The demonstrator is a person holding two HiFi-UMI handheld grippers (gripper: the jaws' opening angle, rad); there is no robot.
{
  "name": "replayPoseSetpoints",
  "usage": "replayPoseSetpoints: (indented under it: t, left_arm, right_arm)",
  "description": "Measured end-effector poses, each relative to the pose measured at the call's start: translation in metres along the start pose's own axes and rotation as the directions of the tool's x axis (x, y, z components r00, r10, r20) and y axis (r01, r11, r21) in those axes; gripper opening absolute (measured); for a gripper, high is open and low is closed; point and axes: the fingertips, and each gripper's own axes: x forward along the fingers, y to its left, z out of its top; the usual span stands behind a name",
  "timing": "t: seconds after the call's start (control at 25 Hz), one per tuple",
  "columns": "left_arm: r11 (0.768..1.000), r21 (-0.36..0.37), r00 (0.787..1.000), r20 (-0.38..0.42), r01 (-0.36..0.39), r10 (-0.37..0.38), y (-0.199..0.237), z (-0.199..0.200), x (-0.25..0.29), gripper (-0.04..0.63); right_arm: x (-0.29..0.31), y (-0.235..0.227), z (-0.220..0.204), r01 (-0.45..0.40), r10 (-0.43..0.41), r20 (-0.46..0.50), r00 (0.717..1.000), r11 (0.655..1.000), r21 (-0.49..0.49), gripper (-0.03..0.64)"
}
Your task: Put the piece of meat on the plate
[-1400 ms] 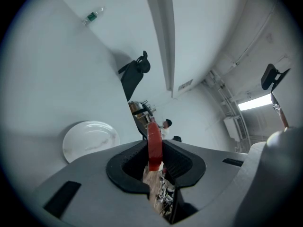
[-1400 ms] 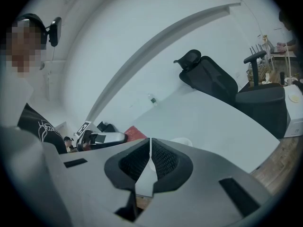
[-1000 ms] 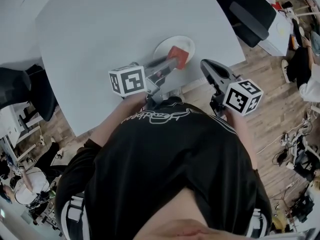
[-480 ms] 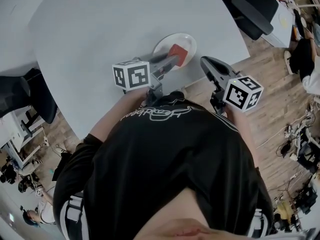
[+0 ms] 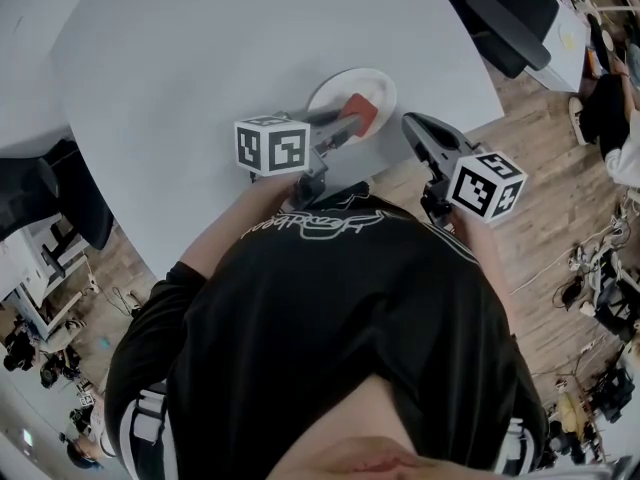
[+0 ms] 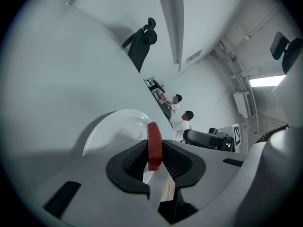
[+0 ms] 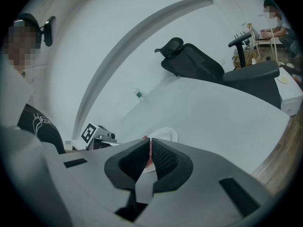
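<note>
While the head view looks steeply down, the left gripper (image 5: 352, 124) reaches over the near part of the white plate (image 5: 330, 88) on the pale table (image 5: 200, 48); the piece of meat (image 5: 363, 109), red, sits at its tip above the plate's surface, and whether it touches the plate cannot be told from here; the right gripper (image 5: 409, 123) hangs just past the table's edge, near the plate but apart from it, over the wooden floor (image 5: 540, 138); each gripper carries its marker cube, the left cube (image 5: 272, 146) and the right cube (image 5: 487, 188), close to the person's black shirt (image 5: 330, 338).

Seen from the left gripper view, the jaws are clamped on the meat (image 6: 154, 143), which stands on edge between the dark ribbed pads (image 6: 130, 162); the plate (image 6: 113, 126) lies directly beyond and below the meat; two people (image 6: 182, 115) stand far off in the room.

Seen from the right gripper view, the right gripper's (image 7: 149, 143) jaws stand almost together with only a thin slit between them, and they hold nothing; beyond the slit shows a sliver of the red meat (image 7: 150, 154) and the plate (image 7: 168, 135) on the table (image 7: 213, 112); the left gripper's cube (image 7: 89, 133) shows to the left of the plate; a black office chair (image 7: 194, 63) stands behind the table.
</note>
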Motion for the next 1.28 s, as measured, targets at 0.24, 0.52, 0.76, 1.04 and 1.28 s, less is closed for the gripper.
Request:
replayPoseSetpoints:
  t: [0.24,0.52,0.76,1.04,1.28]
  left_arm:
    - [0.999,-0.038,1.000,-0.016,0.024,-0.025,-0.002,-0.001,0.002,0.092]
    - [0.999,-0.021,0.999,-0.019,-0.048,0.048,0.008,-0.004,0.002,0.092]
    - [0.994,0.026,0.995,-0.010,-0.102,0.102,0.011,0.000,0.001,0.092]
    - [0.968,0.170,0.981,-0.016,-0.187,0.192,0.011,-0.001,0.000,0.112]
    - [0.915,0.281,0.952,-0.019,-0.289,0.307,0.017,-0.002,-0.005,0.126]
  right_arm:
    - [0.003,0.000,0.001,-0.002,0.002,-0.001,1.000,1.000,-0.001,0.015]
    - [0.003,-0.001,-0.001,0.003,-0.003,-0.002,1.000,1.000,0.002,0.015]
    - [0.001,-0.003,-0.003,0.008,-0.007,-0.004,1.000,1.000,0.006,0.015]
    - [0.000,-0.001,-0.006,0.003,-0.003,-0.014,1.000,1.000,0.007,0.015]
    - [-0.002,0.001,-0.010,-0.005,0.006,-0.020,1.000,1.000,0.009,0.015]
